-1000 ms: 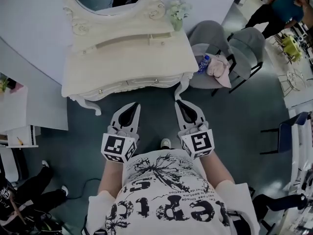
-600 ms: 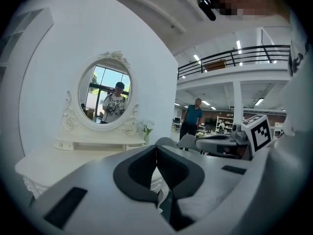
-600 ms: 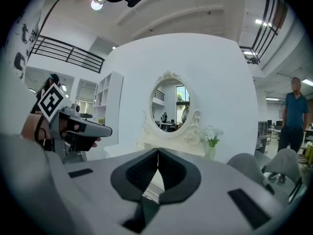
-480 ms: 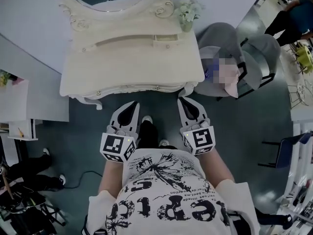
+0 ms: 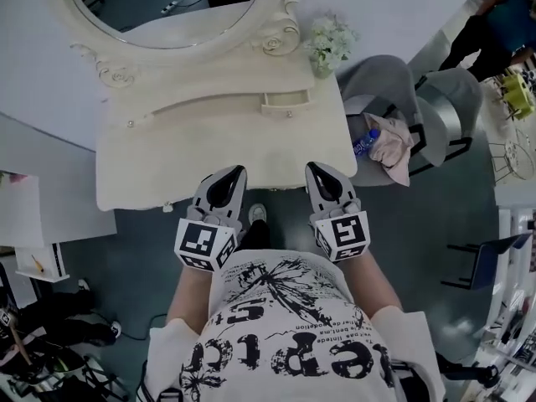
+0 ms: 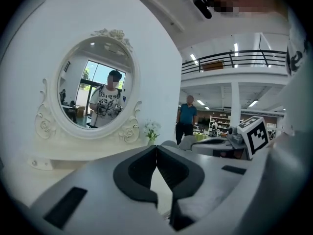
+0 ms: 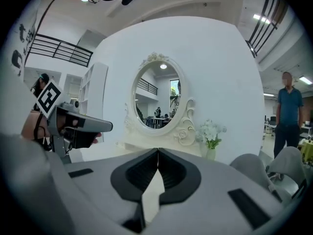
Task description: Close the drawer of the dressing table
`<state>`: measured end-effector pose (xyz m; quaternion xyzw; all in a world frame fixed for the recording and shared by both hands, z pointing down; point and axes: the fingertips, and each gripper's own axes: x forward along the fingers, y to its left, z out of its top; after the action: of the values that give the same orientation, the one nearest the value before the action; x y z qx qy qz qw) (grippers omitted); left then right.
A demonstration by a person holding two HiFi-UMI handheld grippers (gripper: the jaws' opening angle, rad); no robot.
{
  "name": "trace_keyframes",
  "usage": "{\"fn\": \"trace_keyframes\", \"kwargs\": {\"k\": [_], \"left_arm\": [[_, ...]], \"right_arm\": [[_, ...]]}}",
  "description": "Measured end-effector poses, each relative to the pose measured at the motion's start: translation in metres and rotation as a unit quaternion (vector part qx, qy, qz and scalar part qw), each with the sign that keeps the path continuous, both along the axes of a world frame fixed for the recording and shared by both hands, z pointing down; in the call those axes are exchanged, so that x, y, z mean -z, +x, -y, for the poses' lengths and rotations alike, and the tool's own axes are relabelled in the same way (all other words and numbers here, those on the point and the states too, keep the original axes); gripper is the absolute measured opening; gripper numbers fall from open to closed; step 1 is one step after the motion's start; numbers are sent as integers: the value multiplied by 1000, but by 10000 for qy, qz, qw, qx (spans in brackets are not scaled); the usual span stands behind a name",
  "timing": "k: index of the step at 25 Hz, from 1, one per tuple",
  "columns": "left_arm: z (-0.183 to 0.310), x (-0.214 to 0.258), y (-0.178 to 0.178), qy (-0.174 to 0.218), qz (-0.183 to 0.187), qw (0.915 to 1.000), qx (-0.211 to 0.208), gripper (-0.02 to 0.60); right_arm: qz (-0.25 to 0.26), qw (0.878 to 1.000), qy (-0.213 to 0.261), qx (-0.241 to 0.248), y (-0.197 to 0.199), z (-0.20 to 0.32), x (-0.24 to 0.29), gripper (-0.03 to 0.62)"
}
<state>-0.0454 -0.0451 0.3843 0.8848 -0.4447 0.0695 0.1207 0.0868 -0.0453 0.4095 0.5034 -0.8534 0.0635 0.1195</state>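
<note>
Cream dressing table (image 5: 167, 153), scroll-carved oval mirror (image 5: 167, 7)

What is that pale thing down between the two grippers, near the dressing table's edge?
The person's own shoe on the floor, between the left gripper and the right gripper; the head view shows it.

Left gripper (image 5: 237, 172) and right gripper (image 5: 314, 167): pale grey, black jaw linings, black-and-white square markers. Ahead of them, a cream-white dressing table (image 5: 201, 153) with scrolled carving. Right of the right gripper: white flowers (image 5: 331, 44), grey chairs (image 5: 444, 99), pink cloth (image 5: 392, 147).
</note>
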Motion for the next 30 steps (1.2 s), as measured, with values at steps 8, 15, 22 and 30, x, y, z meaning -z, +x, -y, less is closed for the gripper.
{"fn": "trace_keyframes", "kwargs": {"k": [8,15,22,30], "left_arm": [[98,-18,-21,-61,53,9996,-253,20],[135,-46,-31,-220,-45,9997,37,20],[146,-72,-29,-400,-44,9984,389,20],[154,-98,-13,-641,72,9957,667,20]], "right_arm": [[-176,9989,-349,-265,-19,92,-26,17],[-325,9967,-703,-255,-17,131,-63,17],[-397,9916,-1235,32,-5,157,-124,18],[-504,9745,-2172,244,4,179,-202,78]]}}
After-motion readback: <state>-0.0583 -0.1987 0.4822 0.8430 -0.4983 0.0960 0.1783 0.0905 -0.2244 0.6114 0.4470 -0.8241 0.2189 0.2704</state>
